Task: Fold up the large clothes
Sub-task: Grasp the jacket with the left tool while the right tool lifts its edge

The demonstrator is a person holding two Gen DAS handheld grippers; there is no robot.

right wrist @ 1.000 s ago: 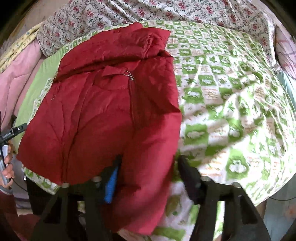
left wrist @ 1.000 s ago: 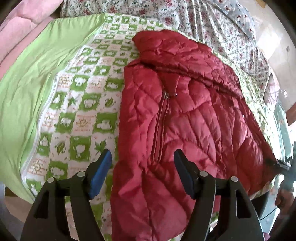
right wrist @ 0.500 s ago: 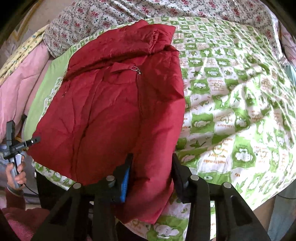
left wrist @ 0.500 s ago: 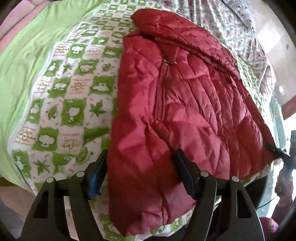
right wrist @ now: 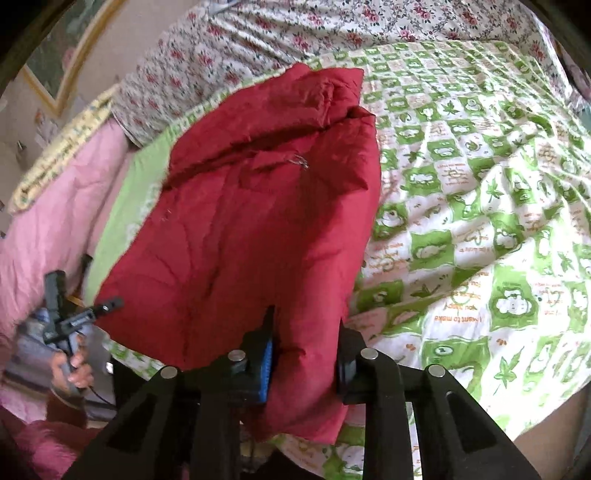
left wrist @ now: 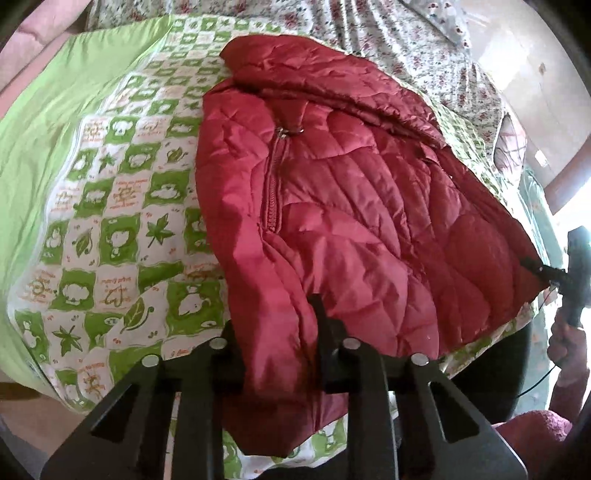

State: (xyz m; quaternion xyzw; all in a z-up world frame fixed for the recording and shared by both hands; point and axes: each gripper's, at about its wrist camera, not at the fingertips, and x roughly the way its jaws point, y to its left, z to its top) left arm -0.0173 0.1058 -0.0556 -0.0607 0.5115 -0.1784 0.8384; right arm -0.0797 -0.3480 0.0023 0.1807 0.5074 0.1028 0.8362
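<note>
A red quilted jacket point(left wrist: 351, 206) lies front up, zipper closed, on a green and white checked bedspread point(left wrist: 122, 229). My left gripper point(left wrist: 277, 332) is shut on the jacket's near hem corner, fabric bunched between its fingers. In the right wrist view the same jacket point(right wrist: 258, 229) fills the middle, and my right gripper point(right wrist: 304, 350) is shut on the other hem corner. Each gripper shows at the far edge of the other's view, the right one point(left wrist: 554, 275) and the left one point(right wrist: 92, 310).
A floral sheet point(right wrist: 295, 33) covers the far part of the bed. A pink blanket point(right wrist: 55, 206) and a plain green border point(left wrist: 44, 118) lie along one side. The bedspread point(right wrist: 480, 229) stretches wide beside the jacket. The bed's near edge is right under the grippers.
Both grippers moved in over the jacket's hem and closed on it. One second ago they were open with the fabric between the fingers.
</note>
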